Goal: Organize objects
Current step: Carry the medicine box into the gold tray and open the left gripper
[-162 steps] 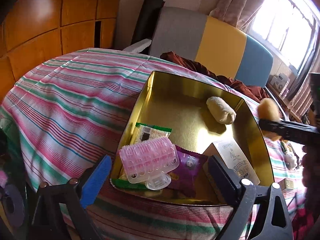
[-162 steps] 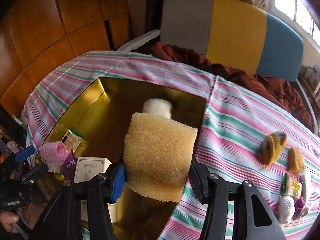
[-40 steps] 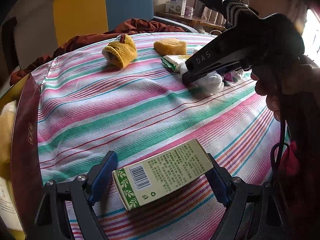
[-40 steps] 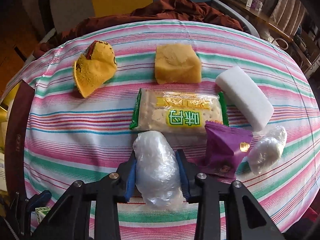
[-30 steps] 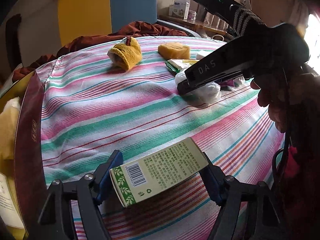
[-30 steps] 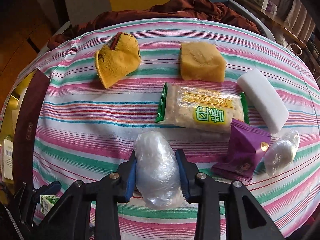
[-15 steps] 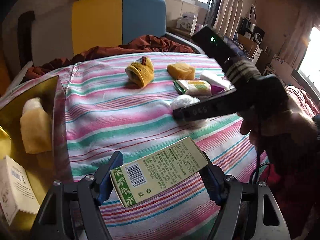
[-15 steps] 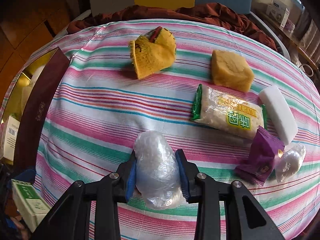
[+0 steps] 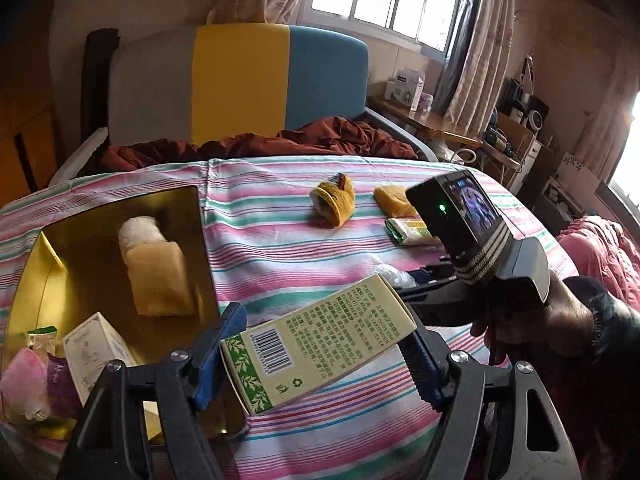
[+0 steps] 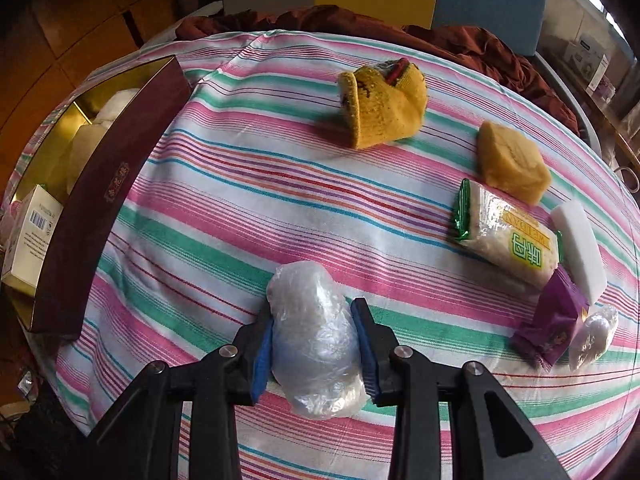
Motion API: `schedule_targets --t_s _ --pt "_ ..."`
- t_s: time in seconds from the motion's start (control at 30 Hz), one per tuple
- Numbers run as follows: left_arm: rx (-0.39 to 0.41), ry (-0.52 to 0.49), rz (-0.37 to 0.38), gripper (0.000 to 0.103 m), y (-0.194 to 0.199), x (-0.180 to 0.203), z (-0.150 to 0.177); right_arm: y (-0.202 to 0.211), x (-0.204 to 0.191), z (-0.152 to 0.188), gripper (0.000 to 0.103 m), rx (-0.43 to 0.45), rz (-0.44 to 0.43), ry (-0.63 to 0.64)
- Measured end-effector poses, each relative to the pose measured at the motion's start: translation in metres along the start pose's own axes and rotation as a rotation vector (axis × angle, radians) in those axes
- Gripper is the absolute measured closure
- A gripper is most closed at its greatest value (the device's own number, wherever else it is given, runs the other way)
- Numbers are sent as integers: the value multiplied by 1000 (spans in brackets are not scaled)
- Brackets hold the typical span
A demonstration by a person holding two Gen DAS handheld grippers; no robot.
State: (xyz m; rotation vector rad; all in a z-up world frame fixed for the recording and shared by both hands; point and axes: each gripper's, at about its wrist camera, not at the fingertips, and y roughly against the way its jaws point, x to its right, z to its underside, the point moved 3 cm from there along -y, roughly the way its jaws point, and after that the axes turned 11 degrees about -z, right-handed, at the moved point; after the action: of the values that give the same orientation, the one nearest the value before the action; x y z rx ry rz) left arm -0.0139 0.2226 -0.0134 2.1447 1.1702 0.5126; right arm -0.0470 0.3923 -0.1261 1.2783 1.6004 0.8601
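Claws are both gripping: left gripper (image 9: pixel 316 354) is clamping a stiff green carton (image 9: pixel 316 344) by its ends, gold box (image 9: pixel 120 216) lying ahead-left. Right gripper (image 10: pixel 316 344) is squeezing a plastic-wrapped bundle (image 10: pixel 314 336) at its middle; it is probably soft and slippery.

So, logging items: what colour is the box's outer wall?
Dark maroon box wall, gold inside; clearest in the right wrist view.

L gripper (image 9: pixel 320 356) clamped on green carton (image 9: pixel 316 340); R gripper (image 10: pixel 314 344) squeezing plastic-wrapped bundle (image 10: pixel 316 340), angled down.
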Motion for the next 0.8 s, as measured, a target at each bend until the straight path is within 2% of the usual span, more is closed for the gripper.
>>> schedule_targets --t_s 0.2,0.4,0.8 --pt "42 94 -54 27 20 -52 -17 -1 0 1 67 9 23 -16" --pt "61 160 -156 27 25 -120 -26 -5 -4 -3 67 24 42 -47" --pt "-40 168 -345 27 -29 -238 -21 -2 -13 3 67 61 65 -117"
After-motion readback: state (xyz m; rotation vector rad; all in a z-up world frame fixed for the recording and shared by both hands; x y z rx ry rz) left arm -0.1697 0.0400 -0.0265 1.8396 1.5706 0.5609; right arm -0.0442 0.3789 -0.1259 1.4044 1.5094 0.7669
